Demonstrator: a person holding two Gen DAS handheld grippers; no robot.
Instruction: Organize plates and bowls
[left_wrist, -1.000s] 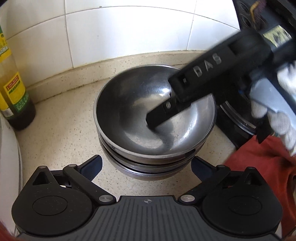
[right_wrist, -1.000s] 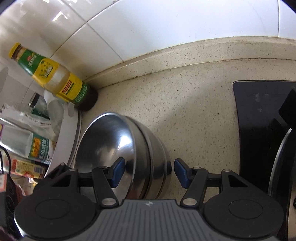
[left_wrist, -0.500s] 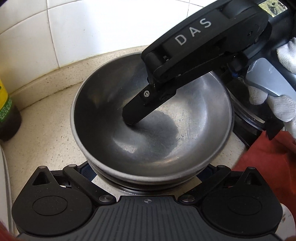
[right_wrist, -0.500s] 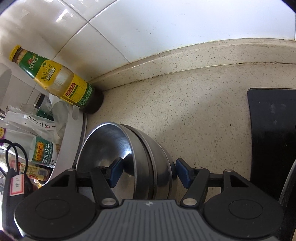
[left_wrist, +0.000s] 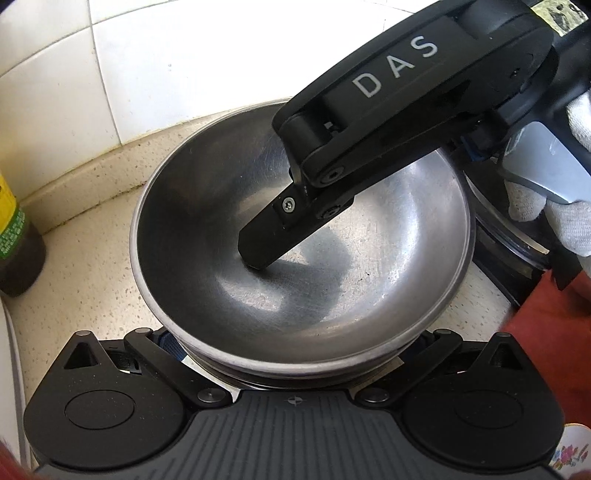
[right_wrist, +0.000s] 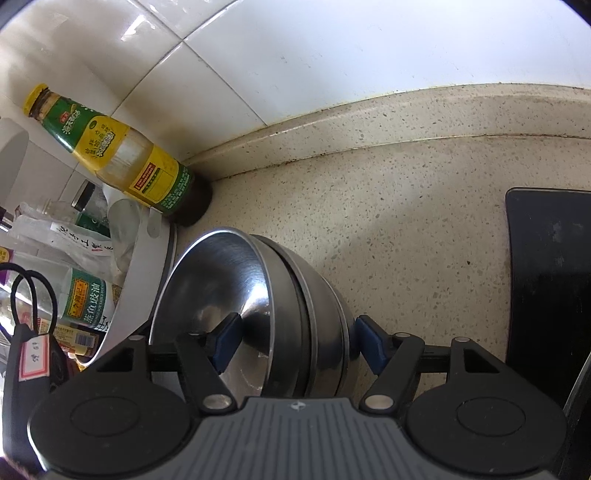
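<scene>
We see a stack of steel bowls (left_wrist: 332, 295) on the speckled counter (right_wrist: 406, 221), in the corner near the tiled wall (right_wrist: 332, 55). How many bowls are nested we cannot count for sure; the right wrist view shows at least three rims, the lower ones mostly covered.

Right gripper (right_wrist: 297, 339): its jaws straddle the near side of the stack, one blue pad (right_wrist: 227, 338) inside the top bowl, the other outside past the outer wall. The jaws are opening; a gap shows at the outer pad, so we read no grip. From the left wrist view only one black finger (left_wrist: 266, 240) of it shows, tip down near the bowl's floor; whether it touches we cannot tell. A white-gloved hand (left_wrist: 554, 192) holds it, cut off at the frame edge.

Left gripper (left_wrist: 295, 343): its fingertips are hidden under the stack's near rim. The linkages look spread wide either side, but contact with the bowls cannot be made out.

An oil bottle (right_wrist: 122, 155) stands in the corner beside the stack. A black hob (right_wrist: 546, 277) lies to the right, partly out of frame. Left of the bowls, a white curved rim (right_wrist: 140, 280) and cluttered packets, labels hard to read.
</scene>
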